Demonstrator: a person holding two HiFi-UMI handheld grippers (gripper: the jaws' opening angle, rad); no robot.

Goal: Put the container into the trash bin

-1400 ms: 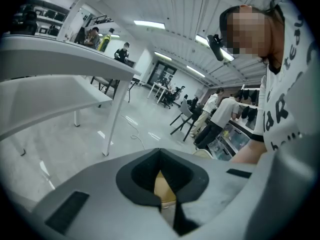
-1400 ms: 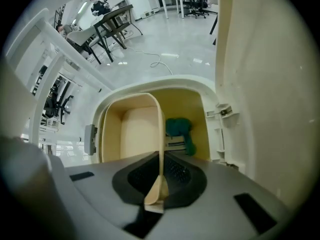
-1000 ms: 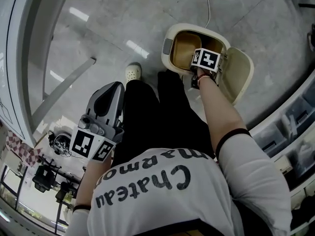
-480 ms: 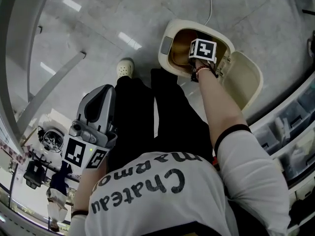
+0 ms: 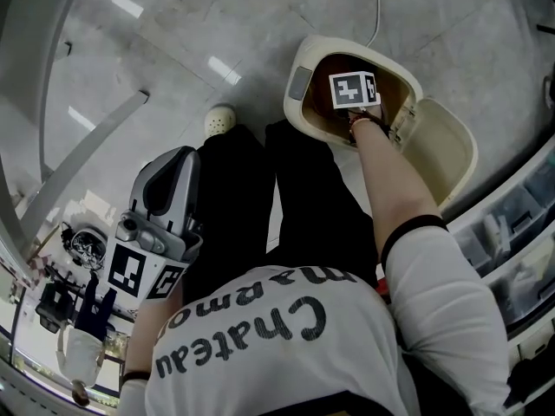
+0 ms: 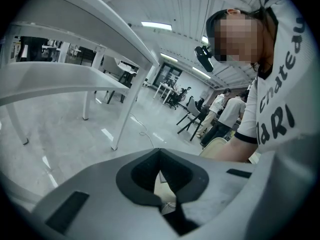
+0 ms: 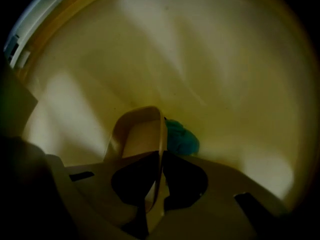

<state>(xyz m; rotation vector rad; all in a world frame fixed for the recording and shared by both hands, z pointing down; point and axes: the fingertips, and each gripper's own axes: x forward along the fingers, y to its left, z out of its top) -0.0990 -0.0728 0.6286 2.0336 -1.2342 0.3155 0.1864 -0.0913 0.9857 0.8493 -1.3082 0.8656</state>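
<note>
**Clerk:** Item one, right gripper (image 7: pixel 161 156). Condition of jaws?

**Checker:** Clamped on the thin side wall of the container (image 7: pixel 136 134), a tan open tub. The wall is pinched between the jaws and the tub projects forward of the tips.

**Clerk:** Location of the container?

**Checker:** Inside the trash bin (image 7: pixel 210 64), ringed by its yellowish walls. Whether it rests on the bottom cannot be told. A teal crumpled thing (image 7: pixel 182 139) lies just beside it; contact is uncertain.

**Clerk:** Item two, left gripper (image 6: pixel 159 156)?

**Checker:** Jaws together, nothing between them. It is held at the person's side, well apart from the bin, pointing out over the floor (image 6: pixel 75 134) past a white counter (image 6: pixel 60 79).

**Clerk:** Surroundings, head view?

**Checker:** The bin's lid (image 5: pixel 447 141) stands open to the right. The right gripper's marker cube (image 5: pixel 354 89) sits in the bin's mouth, with the person's arm (image 5: pixel 390 189) reaching down to it.

**Clerk:** Progress entry?

**Checker:** The carry is judged done, with the container already below the rim. Left to do: part the jaws so it drops, then lift the gripper clear. Release not yet made; the task looks nearly complete.
</note>
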